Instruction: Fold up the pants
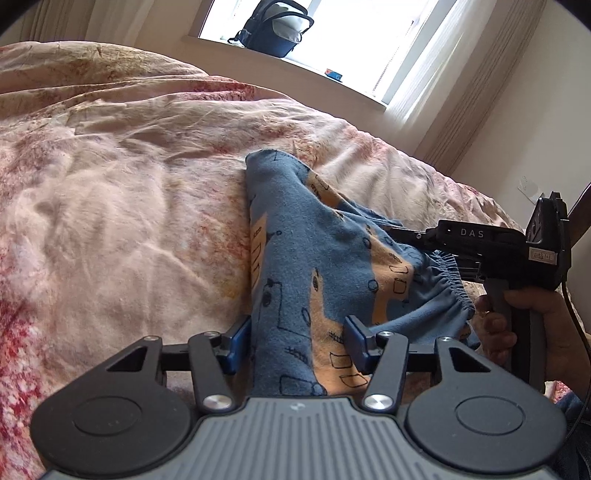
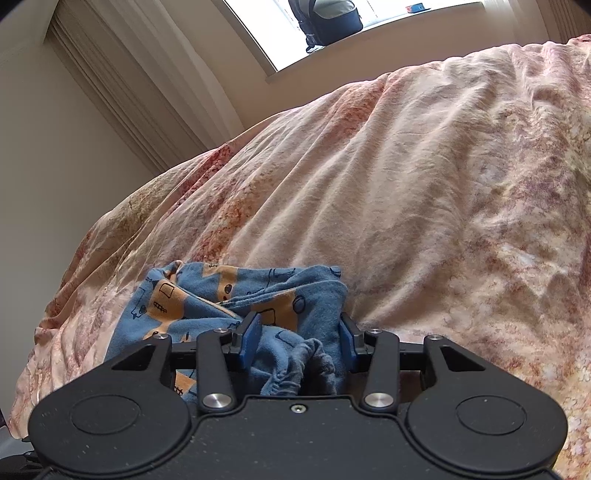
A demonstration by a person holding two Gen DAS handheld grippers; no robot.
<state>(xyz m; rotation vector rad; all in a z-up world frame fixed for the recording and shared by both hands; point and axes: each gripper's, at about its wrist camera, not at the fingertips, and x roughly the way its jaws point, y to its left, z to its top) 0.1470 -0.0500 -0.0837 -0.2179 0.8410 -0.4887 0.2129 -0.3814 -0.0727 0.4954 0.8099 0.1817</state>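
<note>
Left tongs (image 1: pixel 299 345) straddle the blue pants (image 1: pixel 295 266) on the pink bedspread (image 1: pixel 129 203).

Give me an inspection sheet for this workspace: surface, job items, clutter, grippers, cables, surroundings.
Surface: bed with a wrinkled pink floral cover.
Job's things: blue and orange patterned pants, bunched on the cover, not yet folded; elastic waistband toward the right hand-held gripper.
Clutter: nothing seen on the bed besides the pants.
Grippers: left hand-held gripper straddles the pant fabric; right hand-held gripper has gathered waistband fabric between its blue pads; whether either clamps cannot be told.
Cables: black cable beside the person's hand.
Surroundings: window, backpack on the sill, curtains.
</note>
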